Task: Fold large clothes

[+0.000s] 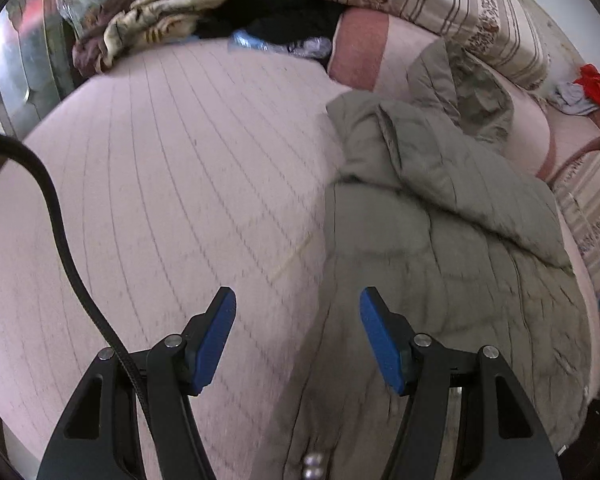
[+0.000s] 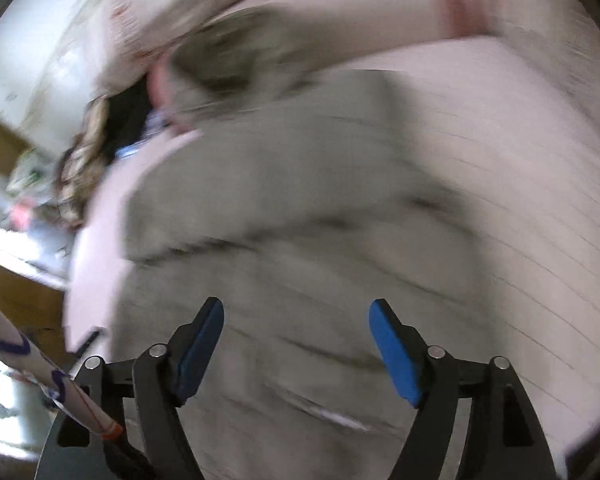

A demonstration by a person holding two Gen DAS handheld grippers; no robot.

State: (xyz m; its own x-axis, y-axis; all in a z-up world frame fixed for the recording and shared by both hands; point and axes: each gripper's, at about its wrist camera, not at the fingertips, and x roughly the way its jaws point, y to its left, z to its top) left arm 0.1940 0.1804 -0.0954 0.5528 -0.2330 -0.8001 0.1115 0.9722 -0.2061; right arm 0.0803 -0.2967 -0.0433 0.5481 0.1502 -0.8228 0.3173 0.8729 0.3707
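A large olive-grey quilted coat (image 1: 440, 216) lies crumpled on the right half of a pink quilted bed (image 1: 172, 168). My left gripper (image 1: 298, 300) hangs open above the coat's left edge, its blue pads apart with nothing between them. Two metal snap buttons (image 1: 314, 466) show at the coat's near hem. In the right wrist view, badly blurred by motion, the same coat (image 2: 284, 216) fills the middle over the pink bed (image 2: 532, 208). My right gripper (image 2: 296, 312) stands open above the coat, nothing between its blue pads.
Striped pillows (image 1: 440, 4) and a pink bolster (image 1: 360, 48) line the head of the bed. A brown patterned blanket (image 1: 156, 24) and dark clothes (image 1: 276, 12) lie at the far edge. Red cloth (image 1: 596, 86) sits on a stand at right. A patterned sleeve (image 2: 48, 376) crosses the lower left.
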